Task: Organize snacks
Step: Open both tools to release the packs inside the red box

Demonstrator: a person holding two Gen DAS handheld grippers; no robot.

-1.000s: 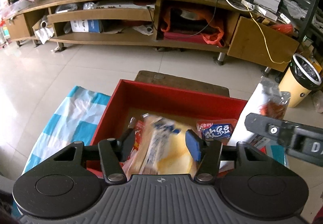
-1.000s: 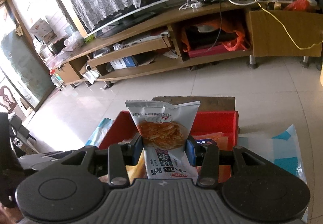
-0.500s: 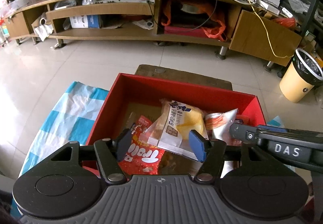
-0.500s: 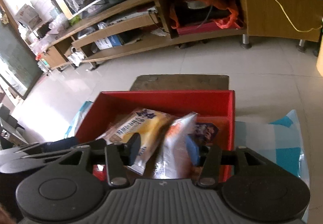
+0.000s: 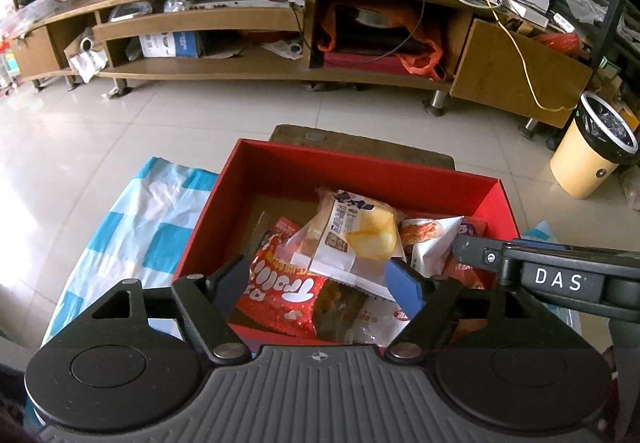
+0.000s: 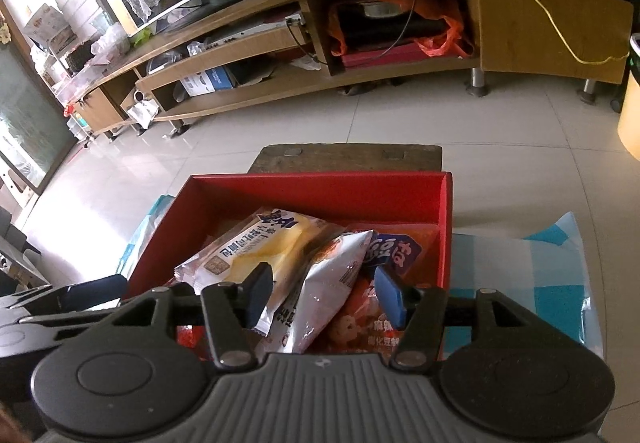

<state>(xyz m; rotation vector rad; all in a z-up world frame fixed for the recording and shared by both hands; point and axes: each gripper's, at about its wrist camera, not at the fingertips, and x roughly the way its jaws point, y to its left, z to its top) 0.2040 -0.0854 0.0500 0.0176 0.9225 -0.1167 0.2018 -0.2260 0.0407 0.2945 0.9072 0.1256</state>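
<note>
Left wrist view shows the red box (image 5: 360, 179) on the desk (image 5: 360, 141), snacks piled inside. A yellow bread packet (image 5: 360, 231) tops a red bag (image 5: 288, 287); a silver pouch (image 6: 324, 291) leans at 3 o'clock. Both the left gripper (image 5: 320, 279) and right gripper (image 6: 320, 293) have jaws released, grasping nothing. The leaning pouch may slide if bumped.

Support: low wooden bench (image 5: 362, 141) on tile floor (image 5: 120, 131), mostly covered. Blue-white checked cloth (image 5: 132, 227) lies over it, hanging past both sides; right part visible in the right wrist view. Red box (image 5: 360, 173) sits on top, far edge at the bare end of the bench. Cannot tell if the box rests on cloth or on wood. Also on the floor: TV stand (image 5: 256, 73) and a yellow bin (image 5: 588, 167), both well apart from the bench.
</note>
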